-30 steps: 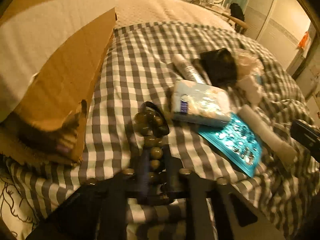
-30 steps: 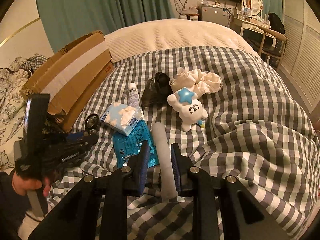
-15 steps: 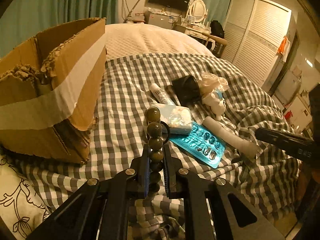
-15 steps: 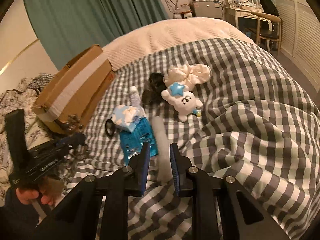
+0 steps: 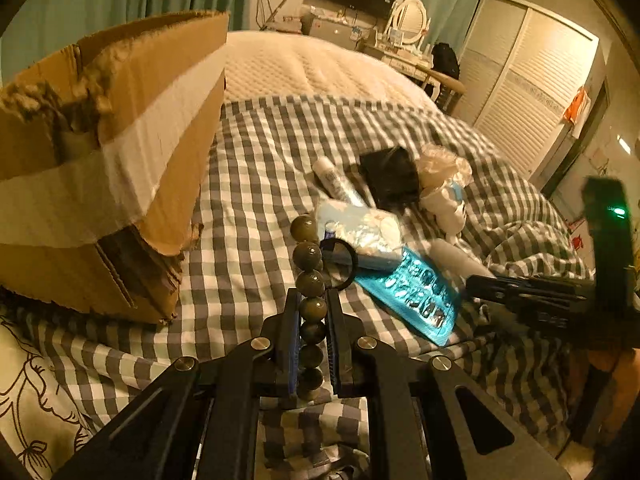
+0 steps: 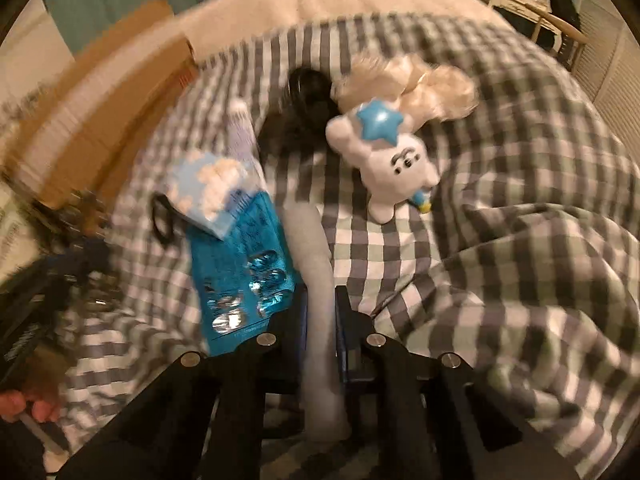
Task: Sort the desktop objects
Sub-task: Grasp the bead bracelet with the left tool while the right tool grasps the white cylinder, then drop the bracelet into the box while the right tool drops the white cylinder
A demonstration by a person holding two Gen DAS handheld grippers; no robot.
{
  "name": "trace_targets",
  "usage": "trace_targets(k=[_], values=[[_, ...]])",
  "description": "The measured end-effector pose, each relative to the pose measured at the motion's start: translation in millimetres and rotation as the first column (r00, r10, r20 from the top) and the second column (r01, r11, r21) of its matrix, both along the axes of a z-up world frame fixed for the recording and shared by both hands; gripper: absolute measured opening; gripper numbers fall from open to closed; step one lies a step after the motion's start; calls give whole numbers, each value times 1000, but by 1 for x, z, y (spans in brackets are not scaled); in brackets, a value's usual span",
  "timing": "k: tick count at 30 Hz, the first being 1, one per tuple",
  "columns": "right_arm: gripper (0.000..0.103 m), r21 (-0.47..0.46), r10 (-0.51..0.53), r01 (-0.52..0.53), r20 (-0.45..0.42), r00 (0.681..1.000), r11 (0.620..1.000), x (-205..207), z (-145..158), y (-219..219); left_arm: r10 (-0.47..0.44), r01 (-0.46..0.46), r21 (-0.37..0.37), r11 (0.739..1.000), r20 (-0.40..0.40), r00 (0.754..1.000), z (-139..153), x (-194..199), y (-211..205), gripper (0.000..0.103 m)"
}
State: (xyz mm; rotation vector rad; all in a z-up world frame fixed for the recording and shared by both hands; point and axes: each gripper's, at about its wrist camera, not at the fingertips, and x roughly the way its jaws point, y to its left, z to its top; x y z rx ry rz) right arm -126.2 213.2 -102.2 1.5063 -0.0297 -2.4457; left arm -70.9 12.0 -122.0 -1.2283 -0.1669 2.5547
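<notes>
Beads first: the left gripper [image 5: 313,320] has its jaws pinched on a string of round olive-green beads [image 5: 310,284], which stands up between the pads and rises past their tips. Left of those jaws sits an open brown cardboard box [image 5: 120,152] with a pale tape band. Over on the right gripper [image 6: 321,312], the jaws are squeezed onto a long pale grey tube [image 6: 316,280] lying on the grey-and-white checked blanket [image 6: 500,240]. Just left of those jaws lies a blue foil blister pack [image 6: 244,264], with a light-blue tissue packet [image 6: 208,188] overlapping its far end. Beyond the jaws, to the right, lies a white plush toy with a blue star [image 6: 396,164].
</notes>
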Motion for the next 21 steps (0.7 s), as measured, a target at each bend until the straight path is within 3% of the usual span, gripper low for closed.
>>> trace_targets(k=[6, 9, 11, 17, 21], values=[[11, -143, -58, 46, -82, 995, 989, 36, 41, 23, -30, 32, 27, 999, -89, 996, 31, 16, 1, 11], [11, -188, -43, 21, -116, 992, 982, 48, 70, 15, -59, 69, 85, 994, -121, 991, 55, 21, -3, 11], [11, -200, -14, -15, -145, 989, 980, 50, 89, 3, -62, 80, 136, 987, -132, 989, 75, 21, -10, 11], [11, -250, 63, -137, -280, 958, 958, 53, 158, -52, 1, 45, 198, 979, -227, 974, 144, 6, -51, 11], [11, -280, 103, -211, -356, 929, 937, 31, 198, -98, 97, -61, 128, 990, -298, 950, 182, -19, -95, 11]])
